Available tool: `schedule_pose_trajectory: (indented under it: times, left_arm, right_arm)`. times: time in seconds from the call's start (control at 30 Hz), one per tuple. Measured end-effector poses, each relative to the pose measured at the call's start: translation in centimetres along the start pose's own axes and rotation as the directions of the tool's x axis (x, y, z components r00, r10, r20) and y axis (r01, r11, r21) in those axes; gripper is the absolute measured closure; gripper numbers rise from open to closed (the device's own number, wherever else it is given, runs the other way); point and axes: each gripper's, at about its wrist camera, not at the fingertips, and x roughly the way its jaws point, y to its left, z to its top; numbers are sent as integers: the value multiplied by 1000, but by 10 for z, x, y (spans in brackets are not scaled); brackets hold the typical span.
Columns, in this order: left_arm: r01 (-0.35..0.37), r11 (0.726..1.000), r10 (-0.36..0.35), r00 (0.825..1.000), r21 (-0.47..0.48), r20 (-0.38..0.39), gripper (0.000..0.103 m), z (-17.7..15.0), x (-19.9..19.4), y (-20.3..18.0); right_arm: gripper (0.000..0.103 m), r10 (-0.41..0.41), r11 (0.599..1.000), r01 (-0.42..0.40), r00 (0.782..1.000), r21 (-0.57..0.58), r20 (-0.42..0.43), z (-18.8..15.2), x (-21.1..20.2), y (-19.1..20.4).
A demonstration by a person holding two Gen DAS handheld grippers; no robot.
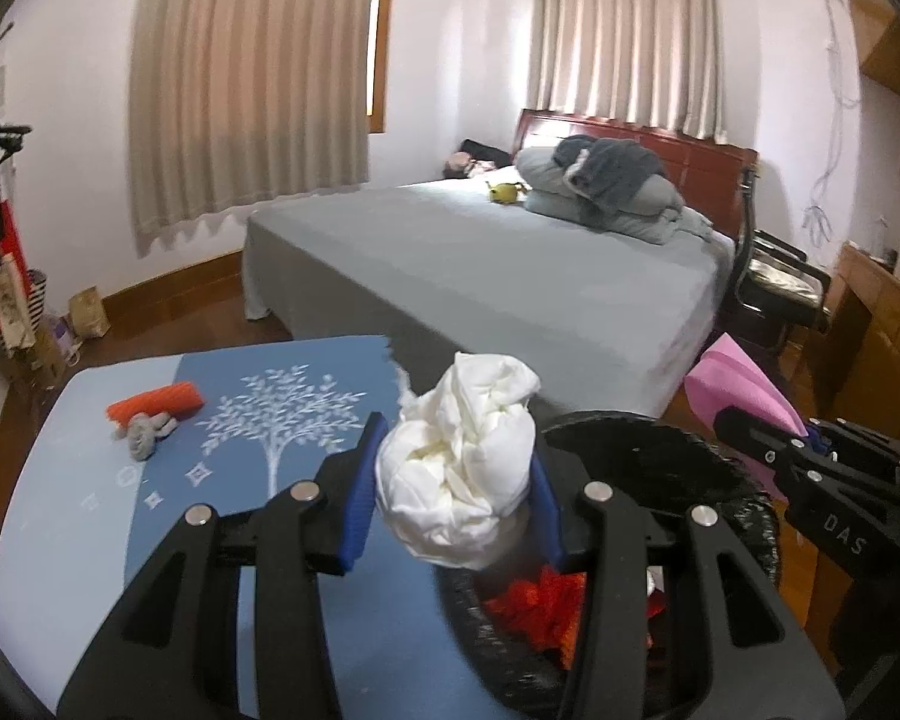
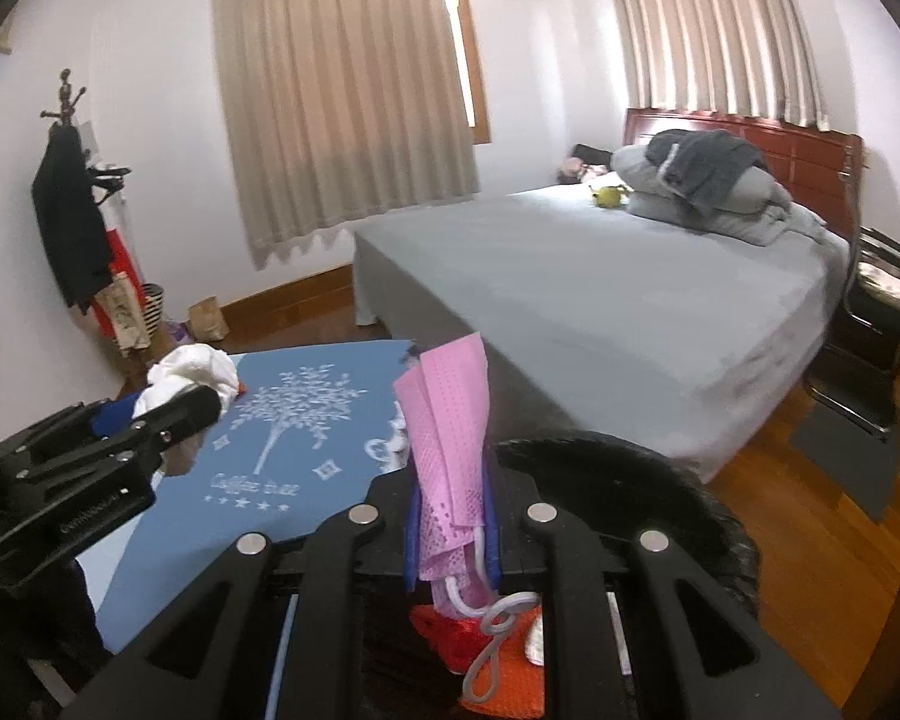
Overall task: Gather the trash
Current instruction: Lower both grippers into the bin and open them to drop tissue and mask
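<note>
Trash held over a black bin (image 1: 660,456) beside a blue desk (image 1: 306,384), one piece in each gripper.

A grey bed (image 1: 510,276) fills the room behind. The left gripper (image 1: 450,492) has its fingers closed on a crumpled white tissue (image 1: 462,456); the right gripper (image 2: 453,528) pinches a pink mask (image 2: 450,438), ear loop dangling. Red scraps (image 1: 540,606) lie in the bin. On the desk remain an orange wrapper (image 1: 156,399) and a grey wad (image 1: 144,432), touching.
</note>
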Motion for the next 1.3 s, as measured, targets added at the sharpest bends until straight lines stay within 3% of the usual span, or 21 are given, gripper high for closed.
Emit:
schedule_pose_trajectory:
  times: [0.4, 0.63, 1.2, 1.3]
  left_arm:
    - [77, 995, -77, 997, 59, -11, 60, -9, 10, -47]
    - [124, 989, -122, 992, 84, -29, 60, -17, 22, -67]
    - [157, 982, -145, 983, 109, -111, 60, -41, 71, -82]
    - [166, 980, -152, 980, 107, -125, 59, -42, 80, -82]
  right_arm:
    - [87, -113, 993, 113, 994, 31, -3, -21, -21, -36]
    - [87, -140, 989, 140, 990, 54, -8, -30, -26, -56]
    - [87, -145, 985, 152, 986, 79, -83, -43, 14, -85]
    - [80, -145, 985, 154, 984, 83, -105, -48, 23, -87]
